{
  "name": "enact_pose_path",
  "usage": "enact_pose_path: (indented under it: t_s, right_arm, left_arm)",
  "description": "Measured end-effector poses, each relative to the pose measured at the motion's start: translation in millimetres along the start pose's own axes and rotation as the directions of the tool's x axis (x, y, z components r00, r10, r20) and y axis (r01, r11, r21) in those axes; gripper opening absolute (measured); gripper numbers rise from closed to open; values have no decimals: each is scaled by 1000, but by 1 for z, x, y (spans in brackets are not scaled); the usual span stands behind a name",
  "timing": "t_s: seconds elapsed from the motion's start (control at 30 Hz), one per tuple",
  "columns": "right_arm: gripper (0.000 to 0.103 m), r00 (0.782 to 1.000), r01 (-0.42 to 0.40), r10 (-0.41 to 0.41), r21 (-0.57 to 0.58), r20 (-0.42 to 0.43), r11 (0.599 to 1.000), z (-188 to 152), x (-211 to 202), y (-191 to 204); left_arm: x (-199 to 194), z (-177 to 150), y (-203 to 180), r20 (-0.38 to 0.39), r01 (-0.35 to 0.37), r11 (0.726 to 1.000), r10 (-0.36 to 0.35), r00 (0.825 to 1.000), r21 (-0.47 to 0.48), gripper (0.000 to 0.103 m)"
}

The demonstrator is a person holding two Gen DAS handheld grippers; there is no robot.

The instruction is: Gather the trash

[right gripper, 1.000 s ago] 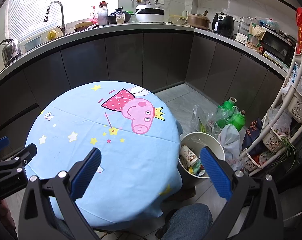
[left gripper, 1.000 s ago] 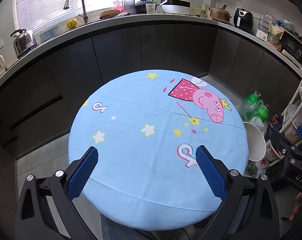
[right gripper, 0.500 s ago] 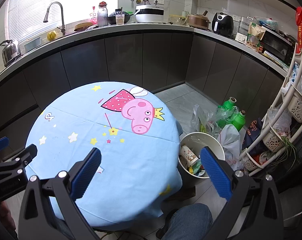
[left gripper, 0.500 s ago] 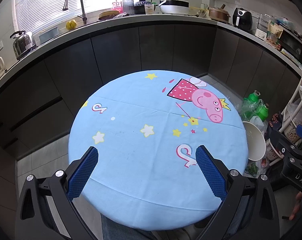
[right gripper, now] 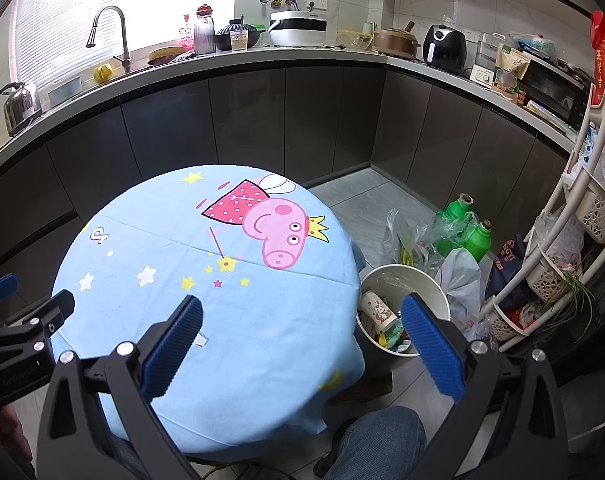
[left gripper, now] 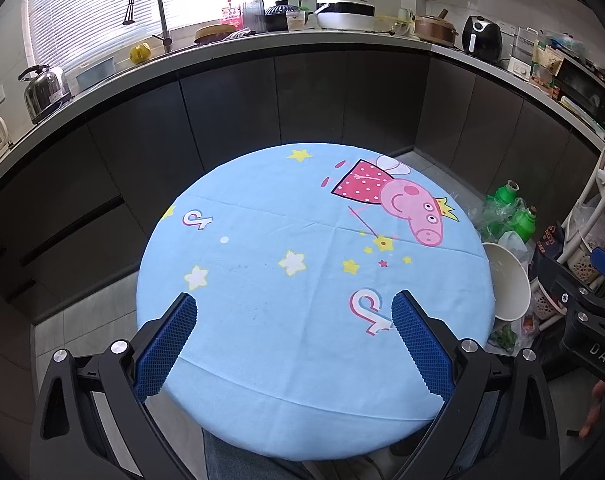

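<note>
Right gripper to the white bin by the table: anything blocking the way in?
Nothing visible does. The right gripper is open and empty above the table edge; the white bin stands uncovered on the floor beside it, already holding a paper cup and wrappers.

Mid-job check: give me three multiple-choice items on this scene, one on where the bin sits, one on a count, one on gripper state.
1. Where is the white trash bin?
A. On the floor to the right of the round table
B. On the counter
C. On the tabletop

2. How many green bottles stand behind the bin?
A. None
B. Two
C. Five

3. What is the state of the right gripper?
A. Shut on a cup
B. Open, holding nothing
C. Shut on a bag

Answers:
1. A, the bin stands on the tiles by the table's edge.
2. B, two green bottles show among the plastic bags.
3. B, its blue fingers are spread wide with nothing between them.
</note>
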State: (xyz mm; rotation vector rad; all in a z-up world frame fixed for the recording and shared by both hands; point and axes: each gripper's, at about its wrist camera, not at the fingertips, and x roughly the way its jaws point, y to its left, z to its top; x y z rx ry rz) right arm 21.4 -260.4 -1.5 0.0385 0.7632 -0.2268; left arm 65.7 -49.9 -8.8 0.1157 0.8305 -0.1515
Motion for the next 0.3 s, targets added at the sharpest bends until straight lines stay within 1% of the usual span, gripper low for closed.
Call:
enact_pose_path:
  t_s: [0.3]
  right_arm:
    - [99,1000,0,0,0,0,1000,-1,1,-2]
  left_arm:
    - [-3,3,-1,2,4,1000,-4,1000,9,94]
